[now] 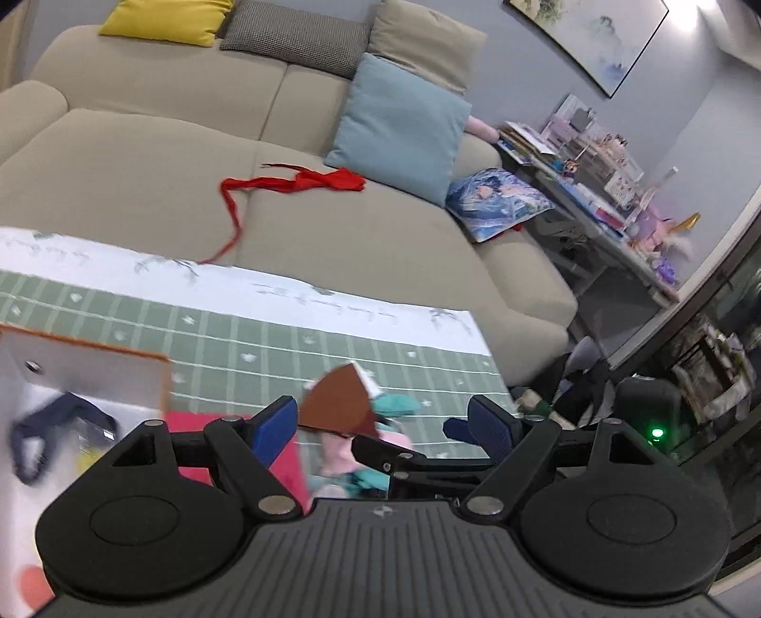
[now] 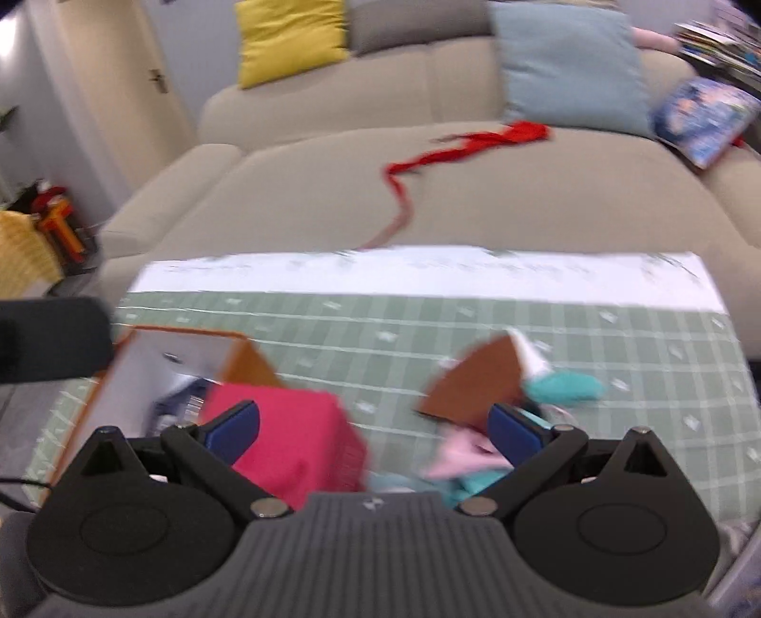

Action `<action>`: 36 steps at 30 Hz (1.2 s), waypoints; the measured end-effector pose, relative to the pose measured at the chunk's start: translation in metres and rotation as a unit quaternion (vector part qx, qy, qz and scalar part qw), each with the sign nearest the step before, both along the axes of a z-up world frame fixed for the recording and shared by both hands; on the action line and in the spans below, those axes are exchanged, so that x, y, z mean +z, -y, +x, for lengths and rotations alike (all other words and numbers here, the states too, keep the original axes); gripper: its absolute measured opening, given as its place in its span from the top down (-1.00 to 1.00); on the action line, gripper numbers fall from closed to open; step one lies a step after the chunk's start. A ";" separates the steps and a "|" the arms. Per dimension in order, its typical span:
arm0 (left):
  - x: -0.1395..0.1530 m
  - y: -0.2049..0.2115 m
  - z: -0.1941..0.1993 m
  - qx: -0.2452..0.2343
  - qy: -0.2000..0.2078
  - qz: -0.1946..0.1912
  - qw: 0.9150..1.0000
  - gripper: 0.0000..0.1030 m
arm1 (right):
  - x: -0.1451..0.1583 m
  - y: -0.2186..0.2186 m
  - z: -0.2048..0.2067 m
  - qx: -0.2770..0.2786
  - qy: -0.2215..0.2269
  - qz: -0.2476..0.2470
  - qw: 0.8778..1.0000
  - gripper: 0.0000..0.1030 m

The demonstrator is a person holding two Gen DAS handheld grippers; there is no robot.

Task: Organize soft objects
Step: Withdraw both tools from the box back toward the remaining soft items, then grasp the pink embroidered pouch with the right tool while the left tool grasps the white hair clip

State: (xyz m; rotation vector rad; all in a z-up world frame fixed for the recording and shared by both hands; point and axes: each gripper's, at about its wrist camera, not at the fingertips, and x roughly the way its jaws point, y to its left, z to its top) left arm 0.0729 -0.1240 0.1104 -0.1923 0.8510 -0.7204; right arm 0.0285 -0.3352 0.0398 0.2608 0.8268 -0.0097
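A green checked cloth [image 1: 285, 342] covers the table [image 2: 618, 342]. On it lie a pile of soft items: a brown piece [image 1: 337, 404] [image 2: 475, 385], teal cloth [image 1: 395, 404] [image 2: 566, 386] and pink cloth [image 1: 340, 451] [image 2: 456, 456]. A white box with orange edges [image 1: 95, 375] [image 2: 176, 352] holds a dark blue strap [image 1: 38, 437]. A folded pink-red cloth [image 1: 285, 456] [image 2: 295, 437] lies beside the box. My left gripper [image 1: 380, 428] is open above the pile. My right gripper [image 2: 373, 428] is open above the pink-red cloth and pile. The right gripper's arm [image 1: 395, 458] shows in the left view.
A beige sofa [image 1: 142, 157] stands behind the table with a red ribbon [image 1: 295, 183] [image 2: 456, 147], a blue cushion [image 1: 399, 128] [image 2: 570, 62] and a yellow cushion [image 1: 166, 19] [image 2: 290, 38]. A cluttered side table [image 1: 594, 190] stands at the right.
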 end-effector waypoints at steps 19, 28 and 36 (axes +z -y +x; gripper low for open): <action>-0.105 0.040 -0.070 -0.061 -0.026 0.047 0.997 -0.81 | -0.154 0.069 -0.048 -0.099 -0.141 0.028 0.985 -0.86; -0.135 0.033 -0.100 -0.044 0.042 0.103 0.993 -0.81 | -0.167 0.069 -0.052 -0.093 -0.130 0.035 0.987 -0.72; -0.173 0.043 -0.091 -0.041 0.010 0.113 0.993 -0.79 | -0.172 0.068 -0.055 -0.093 -0.115 0.045 0.988 -0.65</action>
